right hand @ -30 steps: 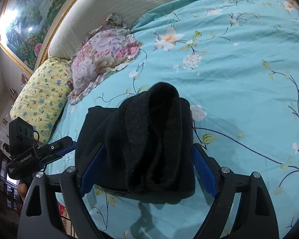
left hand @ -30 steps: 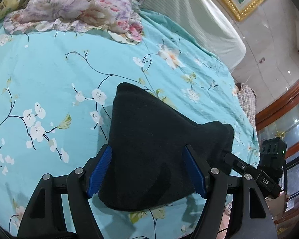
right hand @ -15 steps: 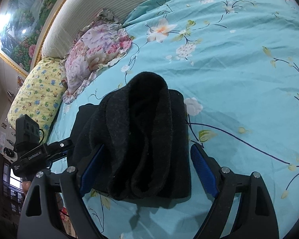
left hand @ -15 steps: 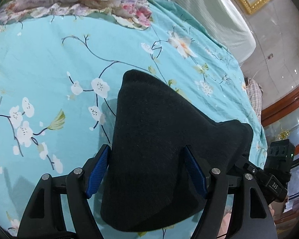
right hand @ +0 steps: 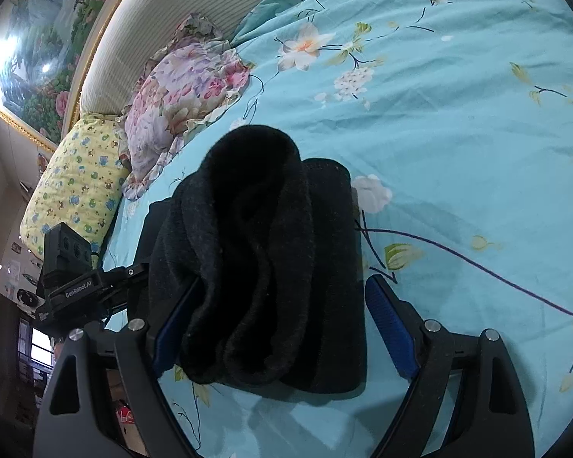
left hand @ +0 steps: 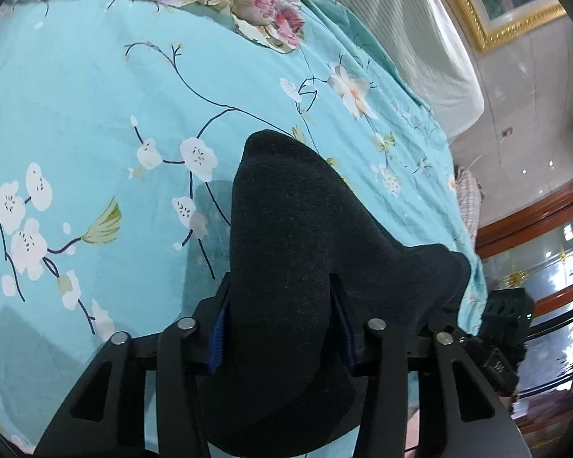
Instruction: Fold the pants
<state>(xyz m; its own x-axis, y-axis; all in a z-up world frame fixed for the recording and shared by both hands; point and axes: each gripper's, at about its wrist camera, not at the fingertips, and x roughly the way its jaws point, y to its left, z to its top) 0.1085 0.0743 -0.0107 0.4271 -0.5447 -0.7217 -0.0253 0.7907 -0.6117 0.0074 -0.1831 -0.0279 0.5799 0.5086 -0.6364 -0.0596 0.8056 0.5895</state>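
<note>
The black pants (left hand: 286, 259) lie folded into a thick bundle on the turquoise floral bedsheet (left hand: 76, 122). My left gripper (left hand: 280, 328) has its blue-padded fingers pressed into one end of the bundle, shut on it. In the right wrist view the pants (right hand: 263, 252) show several rolled layers. My right gripper (right hand: 282, 324) is open, its fingers straddling the other end of the bundle without pinching it. The left gripper's body (right hand: 80, 286) shows at the left of that view.
A floral pillow (right hand: 179, 95) and a yellow pillow (right hand: 76, 183) lie near the striped headboard (right hand: 164, 11). The bed's edge runs close to the right gripper's body (left hand: 504, 328), with a wooden cabinet (left hand: 546, 236) beyond.
My left gripper's fingers have closed from wide open onto the pants. My right gripper has stayed open around the other end; both views have shifted slightly closer.
</note>
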